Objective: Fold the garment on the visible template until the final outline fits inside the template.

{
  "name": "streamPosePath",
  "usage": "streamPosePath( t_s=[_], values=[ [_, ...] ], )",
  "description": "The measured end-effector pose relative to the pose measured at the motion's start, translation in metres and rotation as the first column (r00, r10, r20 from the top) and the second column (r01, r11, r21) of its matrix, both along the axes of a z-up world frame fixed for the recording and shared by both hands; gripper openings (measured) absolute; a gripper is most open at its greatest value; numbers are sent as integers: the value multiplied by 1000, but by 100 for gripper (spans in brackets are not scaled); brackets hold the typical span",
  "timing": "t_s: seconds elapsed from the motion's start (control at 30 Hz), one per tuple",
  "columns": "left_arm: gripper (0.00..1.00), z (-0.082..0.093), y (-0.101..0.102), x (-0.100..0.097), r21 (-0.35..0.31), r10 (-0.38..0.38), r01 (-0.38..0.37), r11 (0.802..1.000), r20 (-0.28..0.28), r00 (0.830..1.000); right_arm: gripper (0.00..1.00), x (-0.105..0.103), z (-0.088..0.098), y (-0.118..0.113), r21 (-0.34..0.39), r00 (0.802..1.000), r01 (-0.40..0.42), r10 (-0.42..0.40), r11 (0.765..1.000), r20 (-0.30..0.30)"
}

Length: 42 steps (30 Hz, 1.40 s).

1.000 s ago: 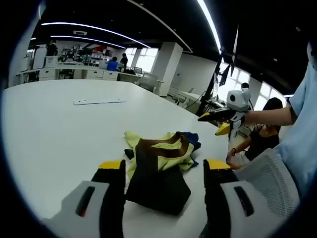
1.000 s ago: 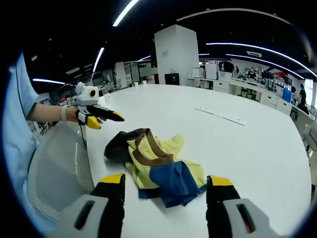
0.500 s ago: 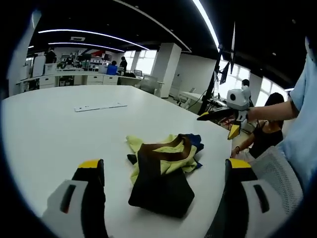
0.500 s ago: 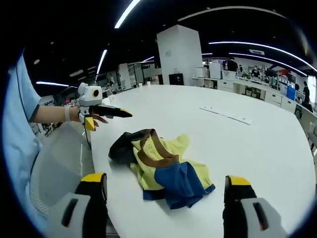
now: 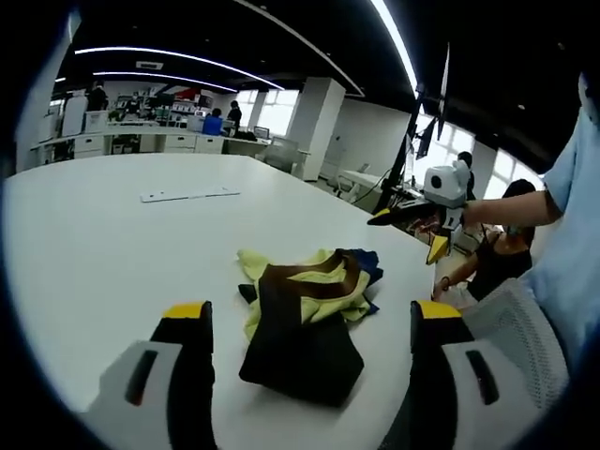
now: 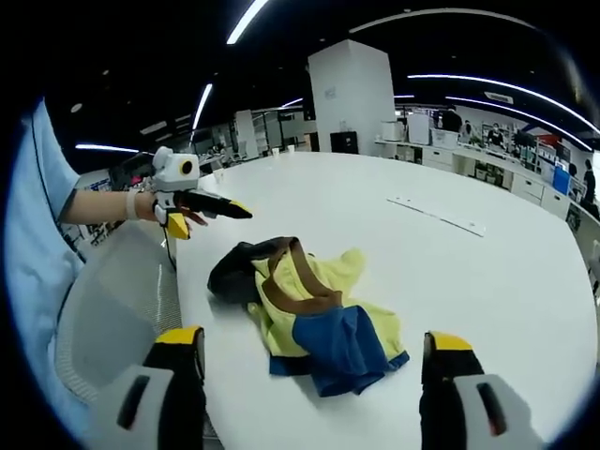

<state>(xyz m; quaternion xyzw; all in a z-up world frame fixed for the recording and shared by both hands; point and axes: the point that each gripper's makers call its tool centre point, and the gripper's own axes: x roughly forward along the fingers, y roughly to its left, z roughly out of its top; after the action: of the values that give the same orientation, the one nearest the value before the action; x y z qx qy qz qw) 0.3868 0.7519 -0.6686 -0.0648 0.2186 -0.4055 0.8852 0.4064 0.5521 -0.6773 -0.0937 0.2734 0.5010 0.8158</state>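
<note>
Left gripper (image 5: 309, 323) hovers over the table's near edge, jaws spread wide, nothing between them. Garment (image 5: 305, 305) sits crumpled on the white table (image 5: 112, 234) just ahead: black, yellow, brown trim, blue part. Looks light, limp, no stiffness (will sag and drag if pinched at one spot); I'd take the loose yellow hem or blue corner (image 6: 342, 352), one edge per gripper. Right gripper (image 6: 314, 361) also released, empty, near the blue end. A flat white strip (image 6: 439, 214) lies well apart further back. Mesh chair (image 6: 112, 309) beside the table edge could crowd the elbows; nothing blocks the cloth itself
</note>
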Motion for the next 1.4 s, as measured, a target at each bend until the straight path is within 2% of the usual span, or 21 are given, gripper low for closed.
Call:
streamPosePath(
  t_s=[0.3, 0.4, 0.53, 0.67, 0.77, 0.83, 0.97, 1.13, 1.23, 1.4],
  values=[
    [74, -12, -3, 3, 11, -7, 7, 1000, -30, 1000, 91, -2, -7, 1, -22, 1000, -18, 17, 1000, -8],
    [72, -13, -4, 4, 19, -4, 4, 1000, -28, 1000, 84, -3, -7, 0, -25, 1000, -24, 24, 999, -10],
    [64, -18, -1, 6, 24, 2, -2, 1000, -31, 1000, 77, -2, -9, -4, -44, 1000, -26, 26, 999, 0],
    [60, -26, 4, 8, 23, 20, -19, 1000, -66, 998, 64, -5, -15, -7, -52, 999, -39, 38, 998, -28],
    [56, -31, 10, 9, 19, 33, -32, 999, -89, 995, 56, -4, -16, -8, -80, 999, -49, 49, 996, -2],
    [51, -32, 11, 8, 13, 37, -36, 999, -117, 992, 54, -2, -14, -8, -72, 999, -44, 44, 996, 7],
    [45, -38, 14, 9, -11, 39, -42, 999, -176, 984, 42, 1, -14, -7, -86, 998, -51, 53, 995, 17],
    [41, -46, 14, 13, 1, 35, -36, 999, -197, 980, 36, 3, -17, -6, -107, 997, -72, 74, 992, 14],
    [36, -49, 14, 15, -22, 33, -39, 999, -236, 971, 30, 2, -21, -7, -139, 994, -102, 106, 985, 18],
    [27, -50, 11, 15, -45, 24, -38, 998, -264, 964, 25, 4, -27, -9, -170, 992, -116, 122, 978, 21]
  ],
)
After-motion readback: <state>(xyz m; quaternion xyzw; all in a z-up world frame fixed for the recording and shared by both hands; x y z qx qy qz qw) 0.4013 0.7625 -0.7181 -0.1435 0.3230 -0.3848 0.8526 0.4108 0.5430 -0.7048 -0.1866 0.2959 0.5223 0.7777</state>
